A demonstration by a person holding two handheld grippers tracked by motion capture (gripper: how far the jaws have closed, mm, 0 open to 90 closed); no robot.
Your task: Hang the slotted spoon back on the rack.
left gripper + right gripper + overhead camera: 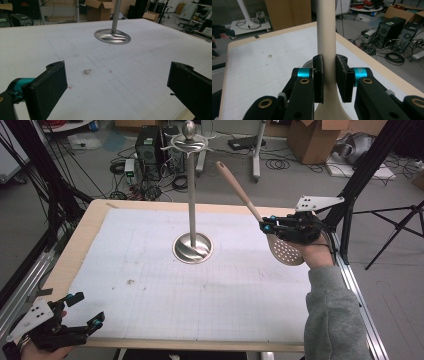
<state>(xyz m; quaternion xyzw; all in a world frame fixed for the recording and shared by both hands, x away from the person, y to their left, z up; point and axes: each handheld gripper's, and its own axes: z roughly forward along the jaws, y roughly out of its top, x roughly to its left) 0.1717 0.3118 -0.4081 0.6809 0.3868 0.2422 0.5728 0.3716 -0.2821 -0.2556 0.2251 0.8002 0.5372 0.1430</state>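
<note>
A beige slotted spatula (245, 197) hangs in the air at the table's right side, handle pointing up and away, perforated head (286, 251) near the hand. My right gripper (265, 225) is shut on the spatula's neck (329, 70), just above the head. A steel utensil stand (192, 210) rises from a round base (193, 248) at the table's middle, with hooks at its top (189, 141). My left gripper (85, 310) rests open at the near left corner, nothing between its fingers (52, 85); the stand's base (112, 36) lies ahead of it.
A white gridded mat (200, 280) covers the wooden table (85, 230). Beyond the far edge, computer towers (148, 145), cables and cardboard boxes (315, 137) sit on the floor. A black frame post (365, 165) stands at the right, close to the right gripper.
</note>
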